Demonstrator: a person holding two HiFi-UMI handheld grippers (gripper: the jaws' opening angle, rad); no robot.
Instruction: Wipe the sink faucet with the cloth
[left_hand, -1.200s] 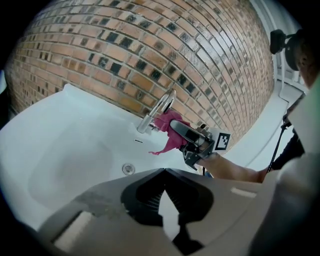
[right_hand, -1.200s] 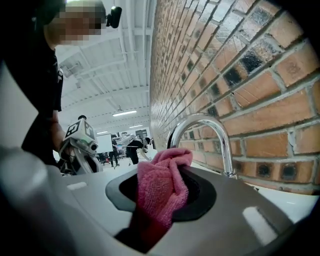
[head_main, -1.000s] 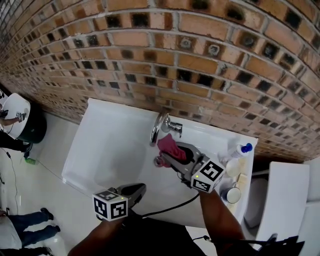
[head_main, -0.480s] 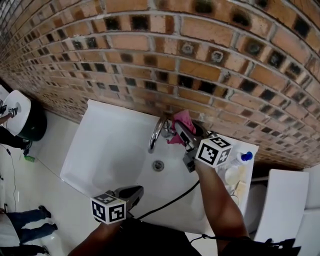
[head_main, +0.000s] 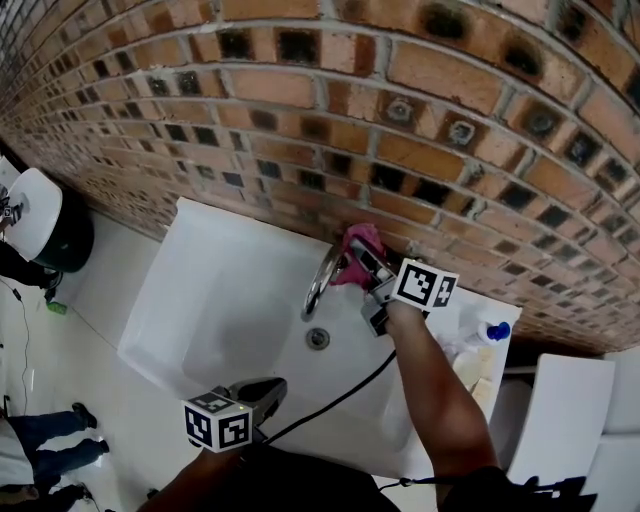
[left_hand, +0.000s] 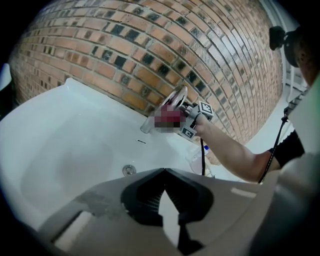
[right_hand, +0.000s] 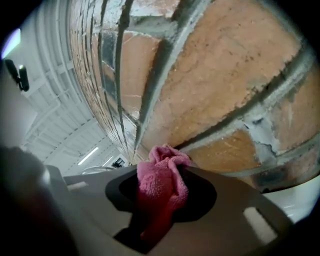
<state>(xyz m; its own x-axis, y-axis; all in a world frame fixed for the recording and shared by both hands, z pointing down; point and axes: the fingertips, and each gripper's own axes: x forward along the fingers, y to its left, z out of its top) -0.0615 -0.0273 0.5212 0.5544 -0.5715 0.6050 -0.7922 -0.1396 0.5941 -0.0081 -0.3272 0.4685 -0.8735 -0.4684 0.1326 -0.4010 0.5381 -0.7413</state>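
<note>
A chrome faucet (head_main: 321, 277) curves over the white sink (head_main: 210, 300) below a brick wall. My right gripper (head_main: 358, 256) is shut on a bunched pink cloth (head_main: 361, 241) and holds it at the faucet's base, close against the wall. In the right gripper view the cloth (right_hand: 162, 181) fills the gap between the jaws of the right gripper (right_hand: 163, 172), with brick just ahead. My left gripper (head_main: 264, 391) hangs over the sink's near rim, shut and empty. In the left gripper view the left gripper (left_hand: 164, 170) points at the faucet (left_hand: 176, 98) and the drain (left_hand: 129, 170).
A bottle with a blue cap (head_main: 488, 331) and small items stand on the sink's right ledge. A black cable (head_main: 335, 400) crosses the near rim. A white fixture (head_main: 575, 400) is at the right, a dark bin (head_main: 62, 250) at the left. A person's legs (head_main: 50, 450) show lower left.
My right gripper has carried the pink cloth up from over the drain to the faucet's base by the wall. The left gripper has hardly moved.
</note>
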